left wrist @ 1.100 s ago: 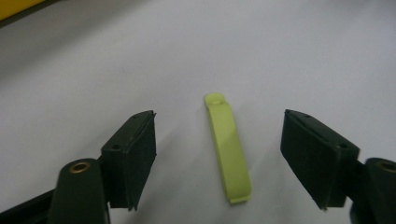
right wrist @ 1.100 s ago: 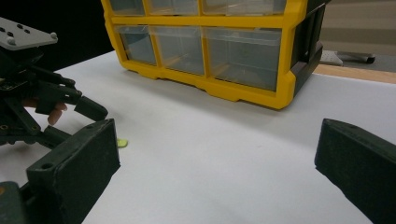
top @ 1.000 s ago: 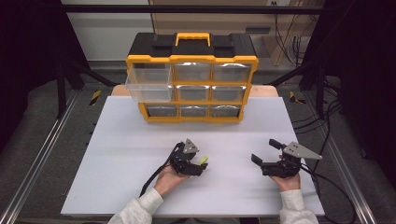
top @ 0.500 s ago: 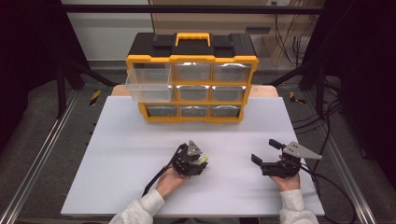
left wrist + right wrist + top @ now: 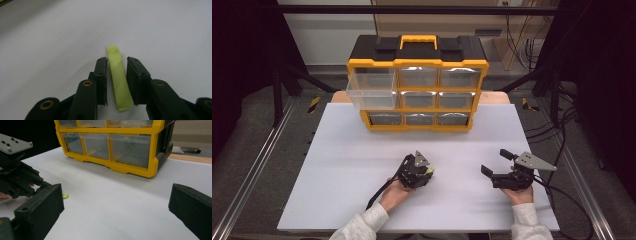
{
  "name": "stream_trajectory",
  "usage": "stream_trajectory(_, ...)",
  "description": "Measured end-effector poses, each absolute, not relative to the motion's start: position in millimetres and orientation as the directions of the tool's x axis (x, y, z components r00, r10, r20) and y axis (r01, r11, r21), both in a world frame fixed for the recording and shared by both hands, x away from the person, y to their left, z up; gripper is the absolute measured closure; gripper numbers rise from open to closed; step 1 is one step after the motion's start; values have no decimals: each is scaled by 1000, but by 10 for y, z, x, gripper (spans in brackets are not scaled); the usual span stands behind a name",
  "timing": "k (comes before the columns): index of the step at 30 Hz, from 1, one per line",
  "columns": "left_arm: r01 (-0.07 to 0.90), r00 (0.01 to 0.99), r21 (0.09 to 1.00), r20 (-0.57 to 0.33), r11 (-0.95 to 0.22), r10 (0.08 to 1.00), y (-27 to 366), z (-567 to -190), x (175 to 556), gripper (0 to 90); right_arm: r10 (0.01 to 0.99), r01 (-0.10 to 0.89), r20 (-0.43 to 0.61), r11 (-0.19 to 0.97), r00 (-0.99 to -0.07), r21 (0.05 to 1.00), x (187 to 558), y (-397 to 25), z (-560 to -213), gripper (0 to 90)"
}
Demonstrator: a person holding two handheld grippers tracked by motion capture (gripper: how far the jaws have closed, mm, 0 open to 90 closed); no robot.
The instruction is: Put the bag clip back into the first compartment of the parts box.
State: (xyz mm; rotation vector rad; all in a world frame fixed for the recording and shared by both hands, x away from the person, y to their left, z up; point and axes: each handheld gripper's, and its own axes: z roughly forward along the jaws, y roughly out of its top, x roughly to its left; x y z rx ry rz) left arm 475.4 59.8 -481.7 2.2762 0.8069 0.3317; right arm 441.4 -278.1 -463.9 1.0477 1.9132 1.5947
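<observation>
Yellow drawer cabinet [image 5: 417, 82] at 12 o'clock on the white table [image 5: 337, 165], top-left drawer [image 5: 371, 89] pulled out. Right gripper [image 5: 495, 163], 4 o'clock, spread and empty. Left gripper [image 5: 117, 65], 6 o'clock, straddles the lime-green strip [image 5: 118, 77], jaws near its long edges; contact unclear. Strip apparently light, thin, bendable: pinch mid-length.

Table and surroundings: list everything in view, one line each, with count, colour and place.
Drawer cabinet: one, yellow and black, far edge of table.
Open drawer: one, clear, pulled out at the cabinet's upper left.
Strip: one, lime green, lying flat between the left gripper's jaws.
Table: one, white top.
Left gripper: one, black, jaws either side of the strip, a gap showing on each side.
Right gripper: one, black, jaws wide apart, over bare table.
</observation>
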Motion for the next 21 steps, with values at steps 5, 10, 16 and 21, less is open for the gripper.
stream_trajectory(5, 460, 772, 683, 8, -567, 636, 596, -4817, 4755, 731, 774, 274, 137, 50, -618, 960, 4414, -2781, -4639, 4)
stream_trajectory(10, 466, 768, 684, 2, -561, 640, 600, -4817, 4761, 759, 775, 272, 134, 50, -618, 961, 4416, -2780, -4639, 4)
stream_trajectory(16, 470, 766, 683, -1, -559, 643, 604, -4815, 4766, 768, 775, 273, 136, 49, -617, 961, 4415, -2779, -4640, 4)
stream_trajectory(21, 474, 765, 683, -6, -556, 644, 607, -4813, 4768, 770, 774, 274, 135, 51, -618, 961, 4417, -2779, -4641, 4)
